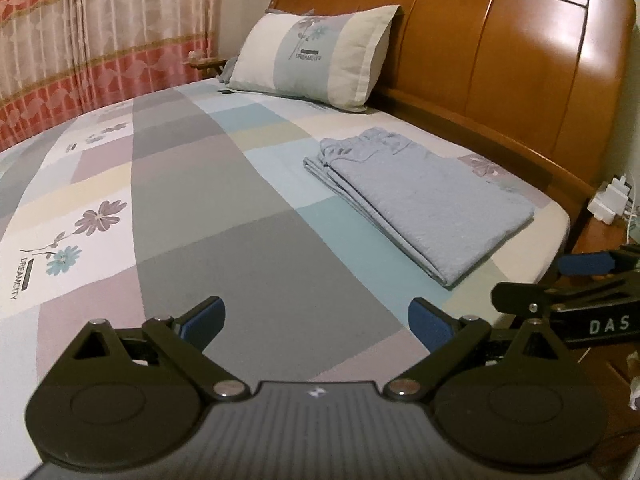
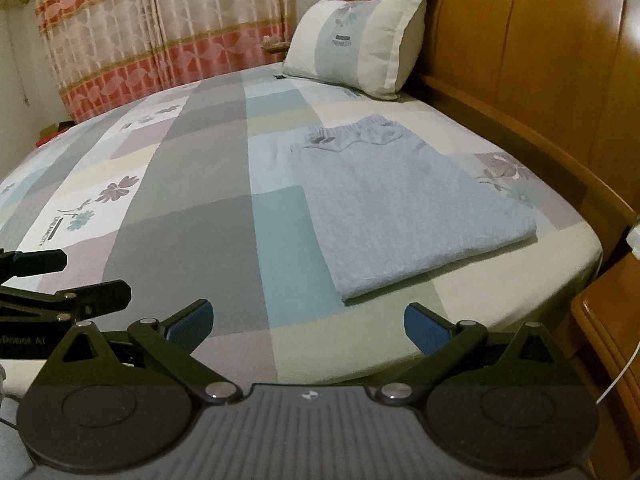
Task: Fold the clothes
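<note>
Light-blue trousers (image 1: 424,204), folded flat on bed (image 1: 192,208), layered edges

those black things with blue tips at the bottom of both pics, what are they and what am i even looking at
They are two hand-held grippers; a person holds one in each hand. Each carries a wide-angle camera looking forward along its two fingers, so one picture comes from the left gripper and the other from the right gripper. The blue tips are finger pads. Both grippers are open and hold nothing. Ahead is a bed with a patchwork sheet, a pillow against the wooden headboard, and a light blue garment lying folded on the sheet, not touched by either gripper. Curtains hang behind.
</note>
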`<state>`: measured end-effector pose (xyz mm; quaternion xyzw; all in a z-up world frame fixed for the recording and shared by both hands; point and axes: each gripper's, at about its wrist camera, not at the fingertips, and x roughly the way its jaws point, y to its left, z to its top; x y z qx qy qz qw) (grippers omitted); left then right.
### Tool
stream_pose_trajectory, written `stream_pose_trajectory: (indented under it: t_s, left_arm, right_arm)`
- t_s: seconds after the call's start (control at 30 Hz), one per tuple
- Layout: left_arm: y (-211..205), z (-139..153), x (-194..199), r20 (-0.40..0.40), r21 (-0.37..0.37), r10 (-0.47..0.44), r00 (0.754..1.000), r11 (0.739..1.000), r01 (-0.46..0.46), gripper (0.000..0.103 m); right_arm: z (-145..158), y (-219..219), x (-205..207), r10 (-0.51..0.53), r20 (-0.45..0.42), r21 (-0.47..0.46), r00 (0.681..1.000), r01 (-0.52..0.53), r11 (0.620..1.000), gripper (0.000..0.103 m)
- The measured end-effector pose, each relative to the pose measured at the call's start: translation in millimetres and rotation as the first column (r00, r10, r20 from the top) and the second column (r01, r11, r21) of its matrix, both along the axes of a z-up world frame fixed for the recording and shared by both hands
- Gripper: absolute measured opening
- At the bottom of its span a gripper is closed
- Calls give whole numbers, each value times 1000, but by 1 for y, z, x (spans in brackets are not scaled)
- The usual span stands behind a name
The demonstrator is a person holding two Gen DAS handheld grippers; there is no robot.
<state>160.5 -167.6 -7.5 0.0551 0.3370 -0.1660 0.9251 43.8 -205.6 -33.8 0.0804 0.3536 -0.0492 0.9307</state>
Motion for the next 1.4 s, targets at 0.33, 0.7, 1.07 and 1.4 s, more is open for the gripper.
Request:
stream_pose_trajectory:
  t_s: [0.33, 0.7, 1.07, 1.4]
  left_arm:
    - [4, 5, -7, 14, -9, 2, 1000, 1000, -2, 98]
    - [3, 6, -7, 15, -7, 3, 1000, 1000, -3, 98]
    - [4, 6, -6, 15, -7, 2, 1000, 1000, -2, 98]
    - [5, 6, -5, 19, -4, 3, 1000, 1000, -3, 98]
  right_arm:
    - [5, 8, -2, 24, 10, -4, 1000, -24, 1000, 103]
    - [5, 8, 0, 28, 7, 0, 1000, -28, 1000, 103]
    - [5, 11, 1, 31, 6, -1, 1000, -31, 1000, 103]
    - [5, 10, 3, 32, 4, 0, 999, -32, 999, 103]
